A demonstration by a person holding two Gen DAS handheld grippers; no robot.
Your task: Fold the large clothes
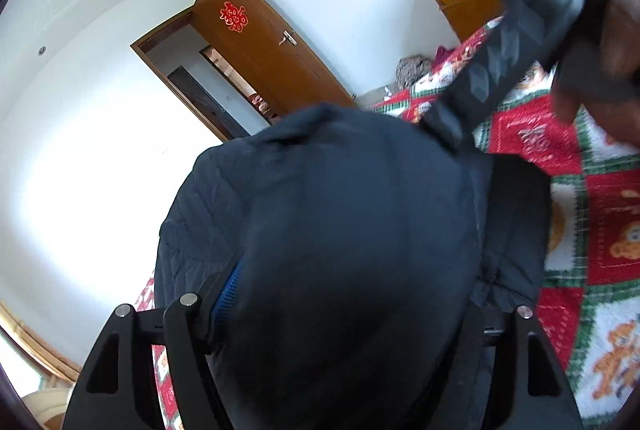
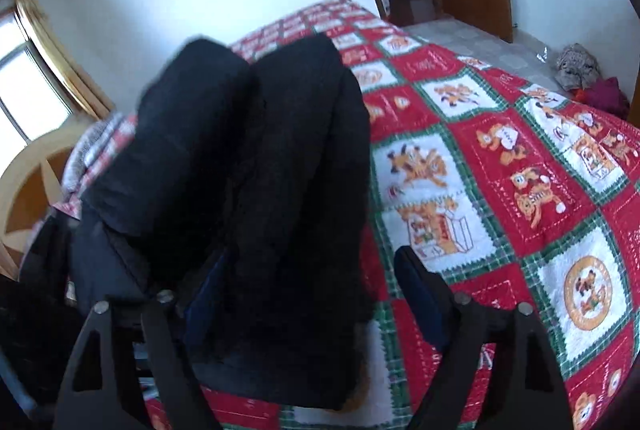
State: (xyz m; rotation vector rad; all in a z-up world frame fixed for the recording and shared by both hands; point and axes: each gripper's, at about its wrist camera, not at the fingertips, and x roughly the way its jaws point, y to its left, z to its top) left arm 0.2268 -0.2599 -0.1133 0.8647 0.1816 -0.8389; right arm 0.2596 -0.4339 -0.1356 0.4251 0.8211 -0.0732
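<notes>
The left gripper [image 1: 352,310] points slightly downward, its jaws spread with dark cloth bulging between them. The right gripper [image 2: 316,286] tilts down more steeply, jaws wide. A hand [image 1: 600,70] grips the right gripper's handle.

Home bedroom: big bed under red, green and white patchwork quilt with teddy bears [image 2: 500,166], brown wooden door [image 1: 264,42] with red paper decoration [image 1: 233,15], white walls, window with wooden frame [image 2: 36,70].
</notes>
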